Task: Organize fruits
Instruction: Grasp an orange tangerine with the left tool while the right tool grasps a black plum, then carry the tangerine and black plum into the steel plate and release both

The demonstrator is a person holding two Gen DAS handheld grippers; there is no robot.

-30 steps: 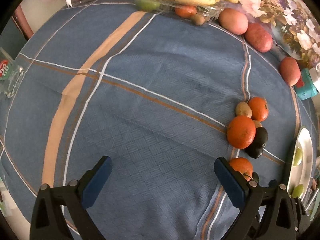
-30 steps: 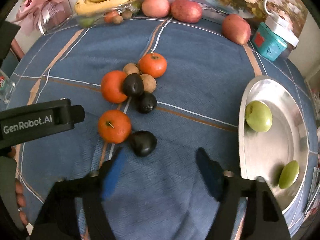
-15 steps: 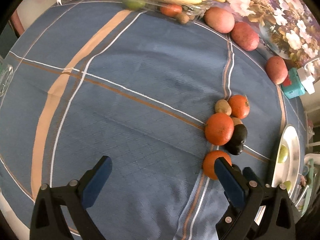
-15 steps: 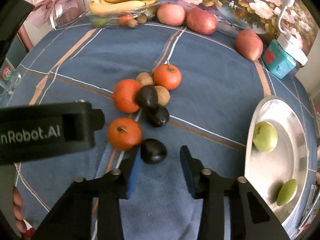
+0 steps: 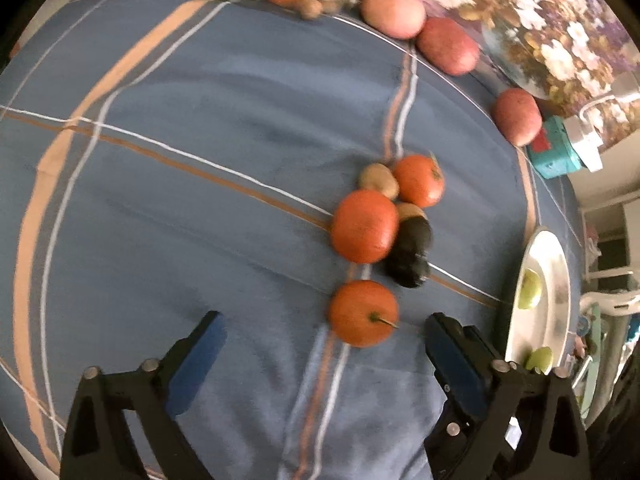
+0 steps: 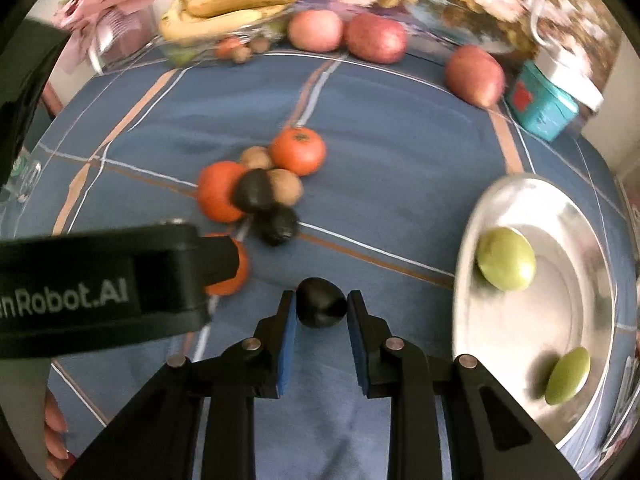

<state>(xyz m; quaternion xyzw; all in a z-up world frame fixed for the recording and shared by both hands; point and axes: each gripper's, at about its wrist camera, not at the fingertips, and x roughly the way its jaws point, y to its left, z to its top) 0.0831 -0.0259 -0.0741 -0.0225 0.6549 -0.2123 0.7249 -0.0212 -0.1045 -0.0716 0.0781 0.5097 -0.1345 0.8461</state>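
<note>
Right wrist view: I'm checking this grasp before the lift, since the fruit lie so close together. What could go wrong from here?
1. The right gripper pinches the small dark fruit only at its fingertips; round as it is, it might squirt out on lifting.
2. The left gripper, jaws closing, flanks an orange right beside the right gripper; the two could collide.
3. The metal plate already holds two green fruits; a dropped fruit may knock them.
</note>
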